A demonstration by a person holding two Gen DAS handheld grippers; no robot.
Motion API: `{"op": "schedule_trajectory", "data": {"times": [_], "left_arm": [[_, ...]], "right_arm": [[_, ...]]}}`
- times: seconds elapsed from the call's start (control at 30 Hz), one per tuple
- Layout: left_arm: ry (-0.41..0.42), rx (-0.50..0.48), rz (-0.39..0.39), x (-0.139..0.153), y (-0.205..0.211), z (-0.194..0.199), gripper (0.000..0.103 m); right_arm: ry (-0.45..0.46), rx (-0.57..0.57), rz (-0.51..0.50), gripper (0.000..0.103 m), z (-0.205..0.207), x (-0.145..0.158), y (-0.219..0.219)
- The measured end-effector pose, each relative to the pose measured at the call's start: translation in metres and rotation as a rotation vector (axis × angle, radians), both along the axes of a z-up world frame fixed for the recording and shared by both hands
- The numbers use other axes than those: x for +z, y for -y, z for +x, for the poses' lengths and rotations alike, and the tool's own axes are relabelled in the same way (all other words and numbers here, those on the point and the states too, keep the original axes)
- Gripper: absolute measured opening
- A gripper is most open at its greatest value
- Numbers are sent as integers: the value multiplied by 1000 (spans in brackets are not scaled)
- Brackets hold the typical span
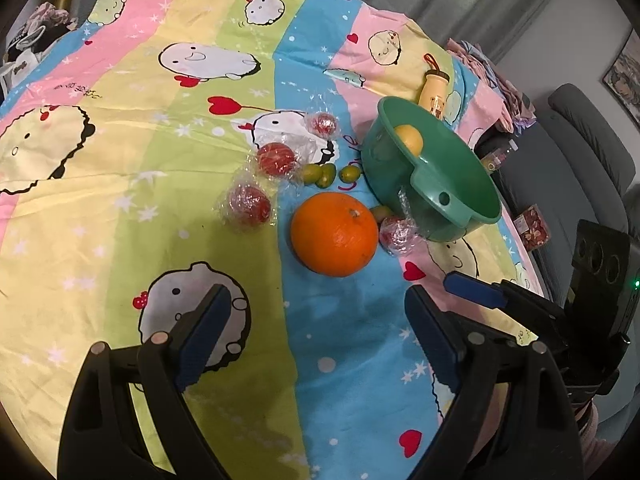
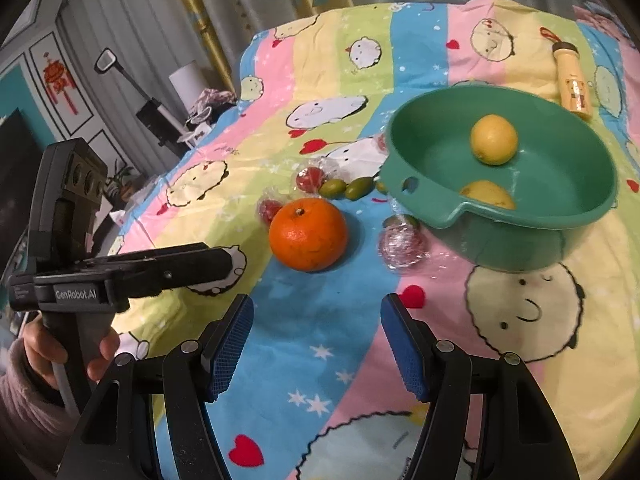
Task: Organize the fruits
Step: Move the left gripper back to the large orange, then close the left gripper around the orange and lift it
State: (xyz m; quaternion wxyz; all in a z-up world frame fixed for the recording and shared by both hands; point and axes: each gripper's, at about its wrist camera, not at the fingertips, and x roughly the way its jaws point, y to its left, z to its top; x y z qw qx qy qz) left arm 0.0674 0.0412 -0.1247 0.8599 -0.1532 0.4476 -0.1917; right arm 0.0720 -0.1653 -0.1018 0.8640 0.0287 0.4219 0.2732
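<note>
A large orange point(image 1: 334, 234) point(image 2: 308, 234) lies on the cartoon-print cloth, just ahead of both grippers. Right of it stands a green basin point(image 1: 460, 208) point(image 2: 500, 240) holding two lemons point(image 2: 494, 140). Several plastic-wrapped red fruits point(image 1: 248, 204) point(image 2: 402, 244) and small green fruits point(image 1: 318, 174) point(image 2: 332, 188) lie scattered around the orange. My left gripper point(image 1: 316, 300) hangs open short of the orange, with nothing between its pads. My right gripper point(image 2: 316, 308) is also open and empty, just right of the left one and facing the orange. In the right wrist view a hand point(image 2: 36, 352) holds the left gripper point(image 2: 228, 260).
A yellow bottle point(image 1: 434, 94) point(image 2: 574, 88) lies behind the basin. The table's edge drops off at right toward a grey sofa point(image 1: 580, 148). Piles of cloth sit at the far left point(image 1: 44, 28) and far right corners. Curtains hang behind the table.
</note>
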Motion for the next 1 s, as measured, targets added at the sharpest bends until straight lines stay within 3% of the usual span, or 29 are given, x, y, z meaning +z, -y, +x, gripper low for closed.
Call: {"op": "schedule_trajectory", "data": {"times": [1.0], "left_arm": [[-13, -58, -67, -14, 19, 46, 89]], "right_arm": [[3, 12, -66, 67, 44, -24, -47]]}}
